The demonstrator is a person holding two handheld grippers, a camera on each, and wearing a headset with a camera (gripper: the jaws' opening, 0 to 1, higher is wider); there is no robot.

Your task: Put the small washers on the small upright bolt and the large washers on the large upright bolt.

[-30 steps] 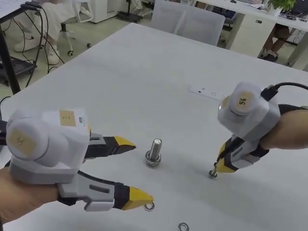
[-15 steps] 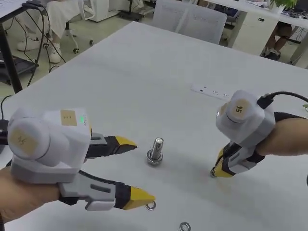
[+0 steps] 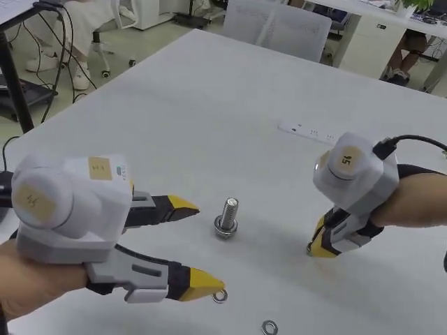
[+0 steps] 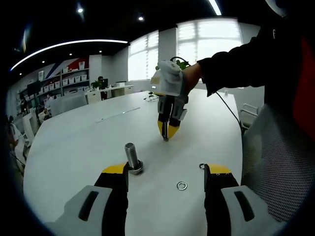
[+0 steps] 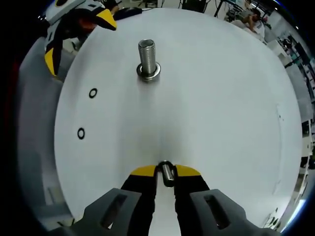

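A large steel bolt [image 3: 226, 218] [image 4: 132, 158] [image 5: 147, 61] stands upright mid-table with a washer ring at its base. My left gripper [image 3: 194, 246] [image 4: 166, 169] is open just left of it, holding nothing. Two loose small washers lie near the front edge: one washer [image 3: 221, 296] [image 4: 202, 166] [image 5: 92, 93] by the left gripper's lower fingertip, the other washer [image 3: 269, 326] [image 4: 181, 185] [image 5: 80, 132] further front. My right gripper [image 3: 323, 246] [image 5: 166, 172] points down at the table right of the large bolt, shut on the small bolt [image 5: 167, 173], whose tip touches the tabletop.
A white power strip [image 3: 311, 132] lies further back on the white table [image 3: 209, 118]. A grey office chair [image 3: 279, 28] stands beyond the far edge. In the left gripper view the right gripper [image 4: 166, 132] stands beyond the large bolt.
The right gripper has dropped slightly and closed in over the small bolt, which is now mostly hidden between its tips. The left gripper has stayed in place.
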